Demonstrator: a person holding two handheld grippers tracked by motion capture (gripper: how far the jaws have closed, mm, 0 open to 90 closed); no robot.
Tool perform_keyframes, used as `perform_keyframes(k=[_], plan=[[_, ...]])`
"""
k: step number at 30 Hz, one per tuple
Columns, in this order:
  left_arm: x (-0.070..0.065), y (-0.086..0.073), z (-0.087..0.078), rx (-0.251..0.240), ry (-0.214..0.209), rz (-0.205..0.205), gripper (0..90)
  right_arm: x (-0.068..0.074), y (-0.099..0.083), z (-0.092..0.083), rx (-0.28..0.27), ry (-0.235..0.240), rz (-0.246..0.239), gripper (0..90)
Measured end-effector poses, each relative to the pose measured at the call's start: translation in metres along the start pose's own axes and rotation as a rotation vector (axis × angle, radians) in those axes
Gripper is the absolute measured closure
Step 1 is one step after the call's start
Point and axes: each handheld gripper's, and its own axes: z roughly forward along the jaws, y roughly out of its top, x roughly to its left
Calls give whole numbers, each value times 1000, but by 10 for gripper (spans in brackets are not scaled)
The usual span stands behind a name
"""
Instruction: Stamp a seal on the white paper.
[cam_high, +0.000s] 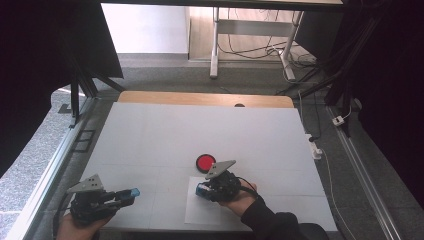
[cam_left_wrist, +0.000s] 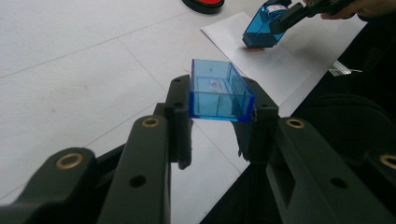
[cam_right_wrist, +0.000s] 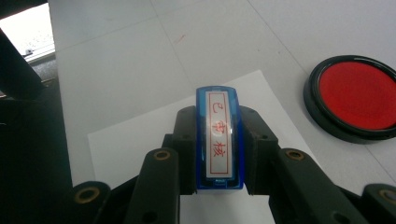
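Note:
My left gripper (cam_left_wrist: 219, 103) is shut on a clear blue plastic cap (cam_left_wrist: 219, 88), held above the table near its front left (cam_high: 131, 193). A blue stamp (cam_right_wrist: 218, 135) with a white label of red characters is clamped in my right gripper (cam_right_wrist: 218, 122). In the left gripper view that stamp (cam_left_wrist: 260, 29) stands with its base down on a white sheet of paper (cam_left_wrist: 285, 65), a trace of red at its foot. In the high view the right gripper (cam_high: 204, 190) is over the sheet's (cam_high: 210, 212) far left corner.
A round red ink pad (cam_high: 205, 163) in a black case lies open just beyond the paper, close to the right gripper; it is also in the right gripper view (cam_right_wrist: 357, 95). The white table (cam_high: 200, 130) stretches away behind it. A dark sleeve (cam_high: 272, 225) crosses the front edge.

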Motion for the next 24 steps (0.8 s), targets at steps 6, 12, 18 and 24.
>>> perform_keyframes(k=[6, 12, 18, 24], plan=[[0, 0, 0, -1, -1, 0, 686, 0, 3, -5, -20, 5, 6, 711], [0, 0, 0, -3, -3, 1, 686, -2, 6, -11, -50, 19, 26, 711], [0, 0, 0, -3, -3, 0, 686, -2, 9, -16, -59, 16, 12, 711], [0, 0, 0, -4, -3, -3, 686, -1, 12, -21, -79, 17, 2, 711]])
